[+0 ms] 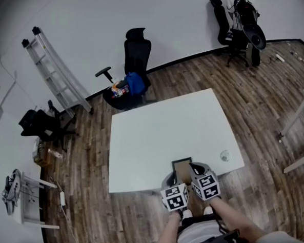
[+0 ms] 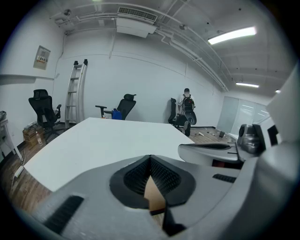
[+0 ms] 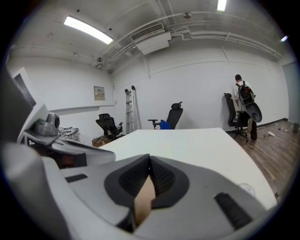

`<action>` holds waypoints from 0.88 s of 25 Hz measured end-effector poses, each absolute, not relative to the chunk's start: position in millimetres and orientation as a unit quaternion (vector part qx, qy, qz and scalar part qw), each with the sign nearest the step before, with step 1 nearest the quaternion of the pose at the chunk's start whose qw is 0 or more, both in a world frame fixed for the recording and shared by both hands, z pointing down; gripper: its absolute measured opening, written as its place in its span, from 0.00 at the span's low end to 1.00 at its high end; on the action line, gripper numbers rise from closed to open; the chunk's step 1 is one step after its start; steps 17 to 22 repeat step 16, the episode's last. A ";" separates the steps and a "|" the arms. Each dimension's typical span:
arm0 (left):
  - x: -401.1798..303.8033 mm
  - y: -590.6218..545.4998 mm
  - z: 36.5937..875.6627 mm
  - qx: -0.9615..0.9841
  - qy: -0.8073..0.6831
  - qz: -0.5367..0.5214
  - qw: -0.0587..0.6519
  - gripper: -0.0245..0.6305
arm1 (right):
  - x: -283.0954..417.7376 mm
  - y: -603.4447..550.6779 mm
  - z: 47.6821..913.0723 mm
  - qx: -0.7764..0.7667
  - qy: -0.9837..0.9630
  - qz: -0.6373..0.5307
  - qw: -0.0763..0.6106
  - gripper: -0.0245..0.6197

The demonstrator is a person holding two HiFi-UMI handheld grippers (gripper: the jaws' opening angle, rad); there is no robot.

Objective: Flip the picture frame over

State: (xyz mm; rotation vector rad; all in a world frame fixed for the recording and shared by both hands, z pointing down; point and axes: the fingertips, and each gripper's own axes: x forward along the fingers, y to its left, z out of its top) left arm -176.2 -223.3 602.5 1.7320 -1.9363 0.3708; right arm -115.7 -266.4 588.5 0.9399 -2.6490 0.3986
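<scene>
While the frame (image 1: pixel 182 166) lies flat, brown face up, at the near edge of the table (image 1: pixel 156 129), both grippers sit low over its near end, side by side. The left gripper (image 2: pixel 150 157) has its jaws pressed together, tips meeting, with brown showing in the slot behind them. The right gripper (image 3: pixel 149 157) is closed the same way.

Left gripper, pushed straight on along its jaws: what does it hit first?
Most likely the picture frame: its brown back shows just under the shut left gripper, which tilts slightly down. Beyond it the line runs over the white table. Depth is hard to judge.
</scene>
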 end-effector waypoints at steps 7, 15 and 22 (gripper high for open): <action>-175.3 -223.7 603.9 0.639 -0.711 0.136 0.259 0.04 | -117.2 -265.6 590.0 0.325 -0.923 0.141 0.154 0.05; -173.5 -223.3 607.3 0.640 -0.708 0.143 0.263 0.04 | -114.4 -266.0 595.6 0.325 -0.922 0.142 0.158 0.05; -173.5 -223.5 607.3 0.640 -0.708 0.143 0.263 0.04 | -114.6 -266.3 595.5 0.324 -0.922 0.142 0.158 0.05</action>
